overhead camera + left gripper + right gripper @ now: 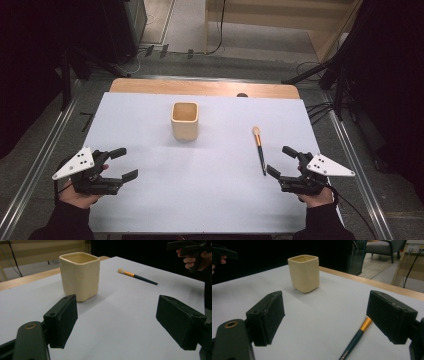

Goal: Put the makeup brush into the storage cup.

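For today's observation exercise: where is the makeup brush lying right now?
In the high view the makeup brush lies flat on the white sheet, right of the cream cup, its dark handle end just ahead of the open right claw.

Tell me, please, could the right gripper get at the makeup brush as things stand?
Probably yes. The right gripper is open beside the makeup brush, whose handle end lies near its jaws. Nothing lies between them; the cream cup stands well off.
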The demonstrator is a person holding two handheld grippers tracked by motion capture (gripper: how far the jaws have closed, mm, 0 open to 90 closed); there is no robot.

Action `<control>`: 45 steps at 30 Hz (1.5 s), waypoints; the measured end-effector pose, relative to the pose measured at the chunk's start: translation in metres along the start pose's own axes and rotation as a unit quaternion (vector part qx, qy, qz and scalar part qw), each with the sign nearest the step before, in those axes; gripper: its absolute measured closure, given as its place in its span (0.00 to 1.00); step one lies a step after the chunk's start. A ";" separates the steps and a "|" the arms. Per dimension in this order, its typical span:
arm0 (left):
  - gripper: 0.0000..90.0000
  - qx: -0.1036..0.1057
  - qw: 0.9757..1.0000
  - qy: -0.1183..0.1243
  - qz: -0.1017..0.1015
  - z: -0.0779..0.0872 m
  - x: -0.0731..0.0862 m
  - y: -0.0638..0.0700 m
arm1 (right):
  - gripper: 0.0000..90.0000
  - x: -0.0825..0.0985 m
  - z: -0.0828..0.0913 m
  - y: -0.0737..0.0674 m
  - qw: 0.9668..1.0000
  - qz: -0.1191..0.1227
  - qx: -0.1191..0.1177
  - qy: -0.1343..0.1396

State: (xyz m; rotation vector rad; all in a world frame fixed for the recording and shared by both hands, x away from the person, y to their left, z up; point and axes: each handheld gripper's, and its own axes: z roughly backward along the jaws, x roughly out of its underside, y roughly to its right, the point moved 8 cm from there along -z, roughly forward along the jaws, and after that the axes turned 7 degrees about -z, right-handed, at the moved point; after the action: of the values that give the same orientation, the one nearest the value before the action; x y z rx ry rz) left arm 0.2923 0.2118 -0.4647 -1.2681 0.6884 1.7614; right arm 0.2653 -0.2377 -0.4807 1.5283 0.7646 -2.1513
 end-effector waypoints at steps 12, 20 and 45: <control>0.19 0.002 1.000 -0.004 0.003 -0.002 0.001 0.000 | 0.17 -0.007 -0.003 0.001 1.000 0.002 0.005 0.006; 0.19 0.000 1.000 -0.005 0.000 -0.002 0.001 0.000 | 0.17 -0.011 -0.015 0.009 1.000 -0.003 0.030 0.007; 0.18 0.002 1.000 -0.011 0.001 -0.004 0.002 0.000 | 0.18 -0.021 -0.058 0.026 0.995 -0.018 0.101 0.003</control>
State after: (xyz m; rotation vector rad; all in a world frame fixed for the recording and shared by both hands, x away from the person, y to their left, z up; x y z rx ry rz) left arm 0.2937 0.2097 -0.4681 -1.2447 0.6811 1.7722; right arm 0.3301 -0.2209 -0.4807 1.6320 0.5965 -2.3113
